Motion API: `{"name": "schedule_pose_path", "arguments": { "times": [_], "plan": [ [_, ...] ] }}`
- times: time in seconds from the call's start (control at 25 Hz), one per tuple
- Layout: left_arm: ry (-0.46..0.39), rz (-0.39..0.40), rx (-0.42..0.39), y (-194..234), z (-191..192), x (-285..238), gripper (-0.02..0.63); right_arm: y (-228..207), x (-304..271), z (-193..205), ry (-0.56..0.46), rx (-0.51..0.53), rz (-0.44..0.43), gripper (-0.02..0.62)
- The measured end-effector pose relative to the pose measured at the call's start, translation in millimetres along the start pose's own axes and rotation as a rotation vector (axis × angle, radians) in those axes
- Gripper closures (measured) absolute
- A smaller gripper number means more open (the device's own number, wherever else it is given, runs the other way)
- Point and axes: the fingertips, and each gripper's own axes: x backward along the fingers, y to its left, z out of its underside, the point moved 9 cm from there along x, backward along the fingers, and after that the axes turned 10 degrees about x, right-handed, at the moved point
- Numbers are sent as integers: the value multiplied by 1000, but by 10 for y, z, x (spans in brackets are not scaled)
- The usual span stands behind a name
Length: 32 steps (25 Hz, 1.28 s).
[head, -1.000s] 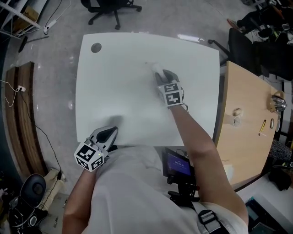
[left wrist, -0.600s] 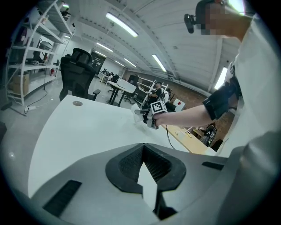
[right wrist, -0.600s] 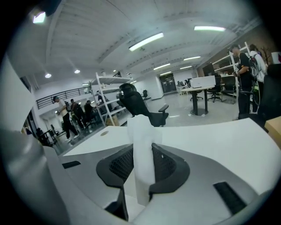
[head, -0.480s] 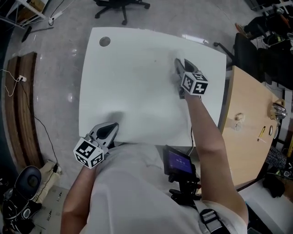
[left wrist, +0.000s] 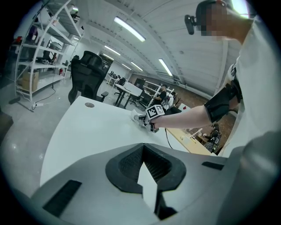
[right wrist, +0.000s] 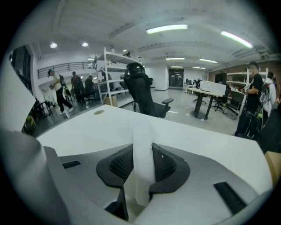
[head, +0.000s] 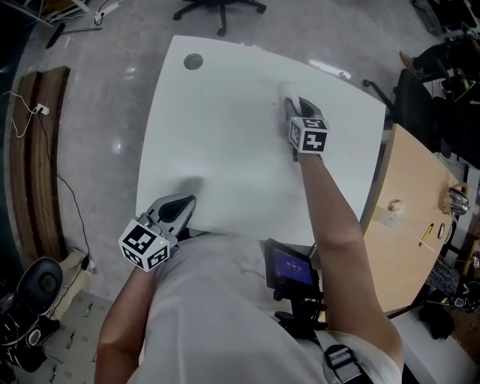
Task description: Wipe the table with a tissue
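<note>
In the head view the white table point(head: 217, 150) fills the middle. Over its far right part my right gripper point(head: 291, 103) is shut on a white tissue point(head: 286, 92), which lies pressed on the tabletop. The right gripper view shows the tissue point(right wrist: 141, 176) as an upright strip pinched between the black pads point(right wrist: 164, 165). My left gripper point(head: 180, 211) rests at the table's near left edge, jaws together and empty. In the left gripper view, the left gripper point(left wrist: 141, 151) points across the table at the right gripper point(left wrist: 147, 119) and the tissue point(left wrist: 135, 116).
A round cable hole point(head: 193, 61) sits in the table's far left corner. A wooden desk point(head: 409, 225) stands close on the right. An office chair point(head: 217, 11) is beyond the far edge. A small screen point(head: 289, 270) hangs at the person's chest. People point(right wrist: 57, 90) stand in the background.
My right gripper has slid the tissue over the tabletop, to the right and a little farther away. The left gripper has stayed at the near edge.
</note>
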Motion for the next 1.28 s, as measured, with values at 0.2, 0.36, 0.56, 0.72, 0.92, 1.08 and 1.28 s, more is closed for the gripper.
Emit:
{"name": "schedule_pose_path", "arguments": {
  "times": [0.2, 0.36, 0.56, 0.72, 0.92, 1.08, 1.28],
  "plan": [
    [-8, -1, 10, 25, -7, 33, 600, 19, -14, 46, 26, 70, 56, 491],
    [-11, -6, 22, 56, 4, 68, 600, 104, -40, -4, 34, 79, 86, 492],
    [-18, -3, 27, 25, 12, 82, 600, 269, -54, -41, 25, 131, 79, 492],
    [-23, -11, 28, 10, 9, 86, 600, 303, -70, -51, 28, 131, 74, 492],
    [-26, -13, 21, -7, -6, 111, 600, 586, -68, -84, -4, 178, -6, 492],
    [-34, -24, 15, -37, -12, 129, 600, 829, -12, -84, -25, 219, -92, 492],
    [-34, -17, 0, -124, -13, 117, 600, 970, 42, -87, 26, 218, -334, 492]
  ]
}}
